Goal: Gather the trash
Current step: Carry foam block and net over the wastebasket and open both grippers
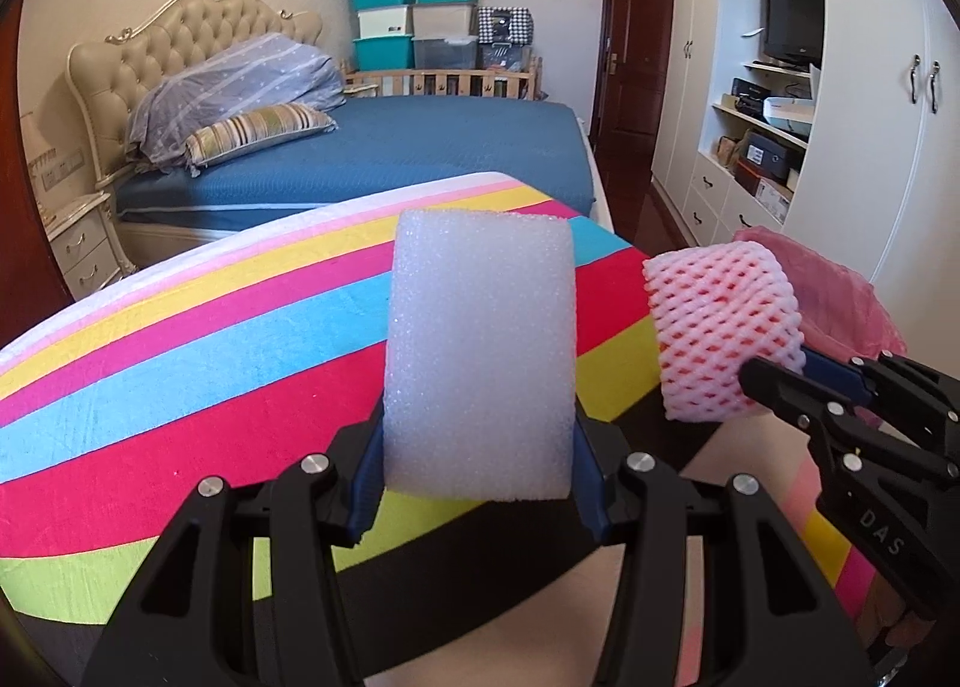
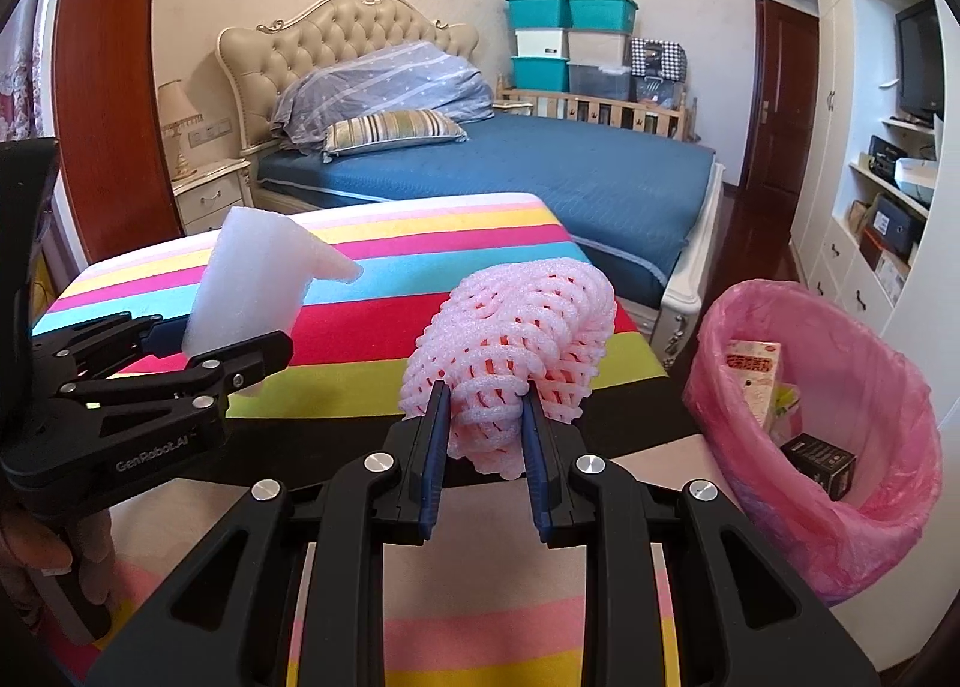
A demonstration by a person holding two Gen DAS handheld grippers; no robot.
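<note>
My left gripper (image 1: 479,465) is shut on a white foam block (image 1: 480,351) and holds it upright above the striped cloth. It also shows in the right wrist view (image 2: 252,279), at the left. My right gripper (image 2: 485,417) is shut on a pink foam fruit net (image 2: 516,339). The net also shows in the left wrist view (image 1: 726,327), at the right, in the right gripper (image 1: 780,381). A bin with a pink bag (image 2: 870,363) stands to the right of the right gripper, with a carton (image 2: 753,381) and a black box (image 2: 819,462) inside.
A table under a striped cloth (image 2: 372,321) lies below both grippers. Behind it is a blue bed (image 2: 540,177) with pillows. White cupboards with shelves (image 2: 870,195) line the right wall. A nightstand (image 2: 210,195) stands at the left.
</note>
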